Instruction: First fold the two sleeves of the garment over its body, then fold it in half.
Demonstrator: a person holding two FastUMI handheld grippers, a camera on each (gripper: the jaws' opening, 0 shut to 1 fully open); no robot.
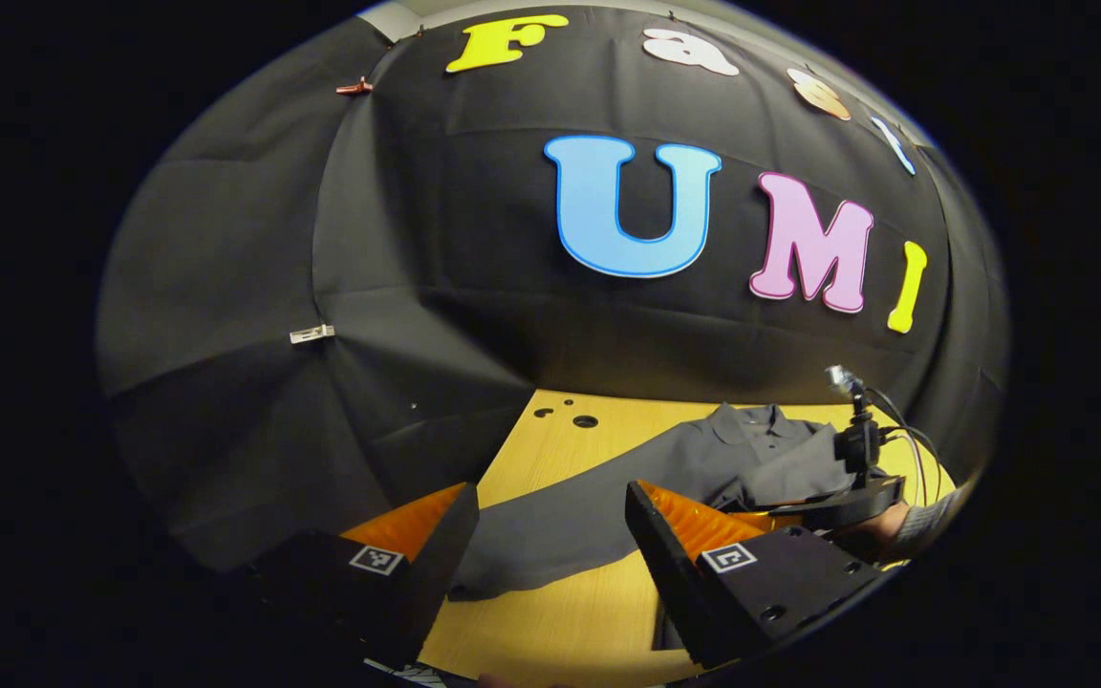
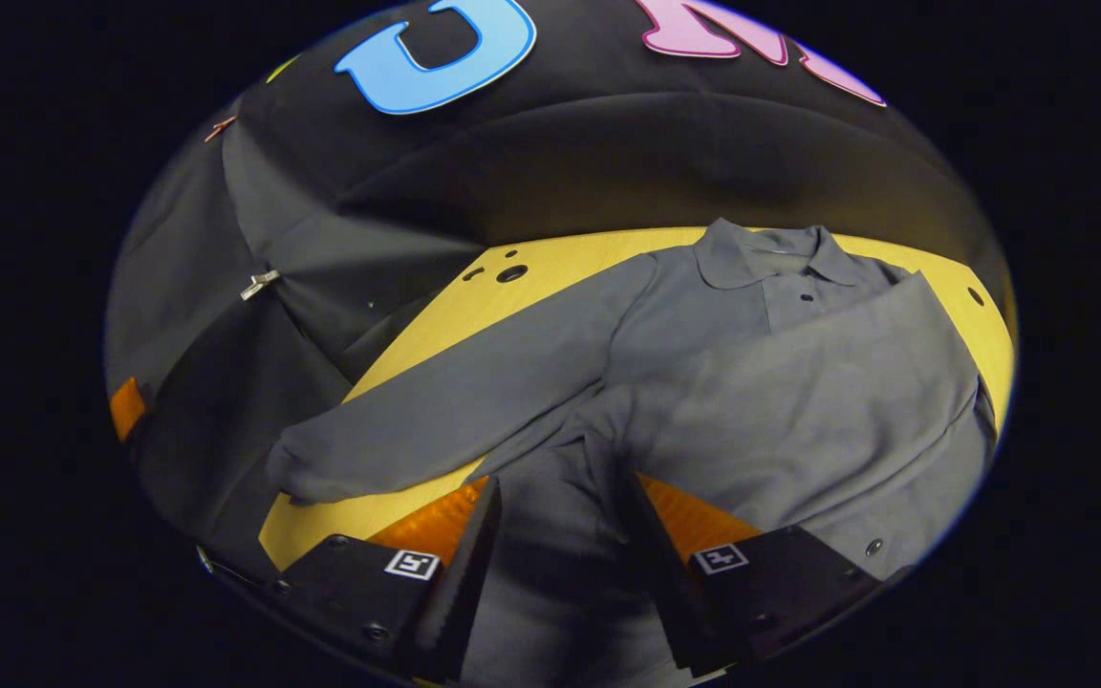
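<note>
Both jaws wide, grey garment (image 2: 703, 382) (one sleeve (image 2: 799, 401) folded over) under right gripper (image 2: 560, 535), left gripper (image 1: 550, 545) over its outstretched sleeve (image 1: 560, 526).

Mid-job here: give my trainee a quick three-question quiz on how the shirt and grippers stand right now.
1. True or false: both sleeves of the shirt are already folded over its body.
2. The right gripper hovers over: A) the collar, B) the folded sleeve's cuff end, C) the bare table.
3. Fill in: the unfolded sleeve lies stretched out on the ____.

Key: 1 false, since one sleeve crosses the body while the other lies stretched out; 2 B; 3 table. In the left gripper view, the left gripper is open above the stretched-out sleeve.
</note>
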